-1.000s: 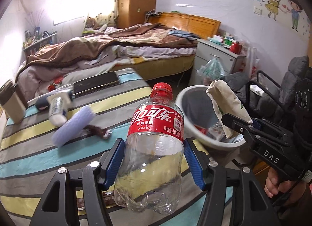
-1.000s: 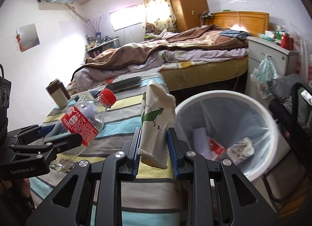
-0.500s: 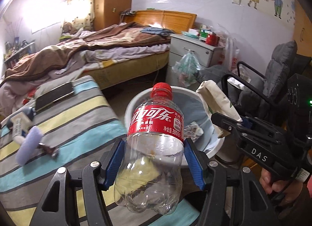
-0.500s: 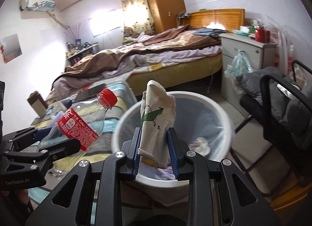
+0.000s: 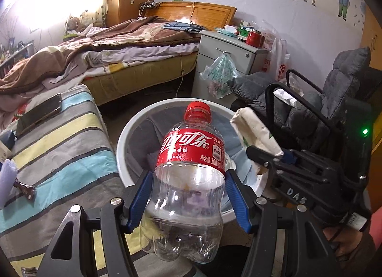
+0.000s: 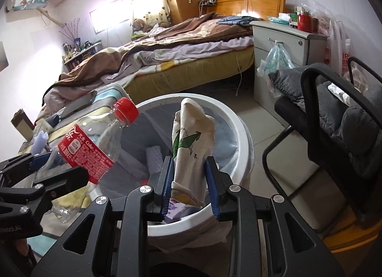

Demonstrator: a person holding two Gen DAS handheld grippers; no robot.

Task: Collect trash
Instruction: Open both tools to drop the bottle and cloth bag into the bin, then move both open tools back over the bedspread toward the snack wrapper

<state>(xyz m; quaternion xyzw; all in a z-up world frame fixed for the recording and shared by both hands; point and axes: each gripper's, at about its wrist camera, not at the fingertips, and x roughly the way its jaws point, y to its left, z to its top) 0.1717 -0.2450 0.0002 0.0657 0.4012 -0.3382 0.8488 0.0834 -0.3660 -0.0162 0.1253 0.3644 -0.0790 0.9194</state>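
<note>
An empty clear cola bottle with a red label and cap stands between the blue pads of my left gripper, which is shut on its body. It hangs over the near rim of a white lined trash bin. My right gripper holds a crumpled white paper wrapper with a green arrow upright over the bin. Its jaws are opening, and the pads still touch the wrapper. The bottle shows at the left of the right wrist view. The wrapper shows at the right of the left wrist view.
A striped cover with a phone on it lies left of the bin. A grey padded chair with a black frame stands to the right. Behind are a bed, a grey nightstand and a hanging plastic bag.
Both grippers moved from above the striped cover to above the bin, carrying the bottle and the wrapper. The bin now fills the middle of both views.
</note>
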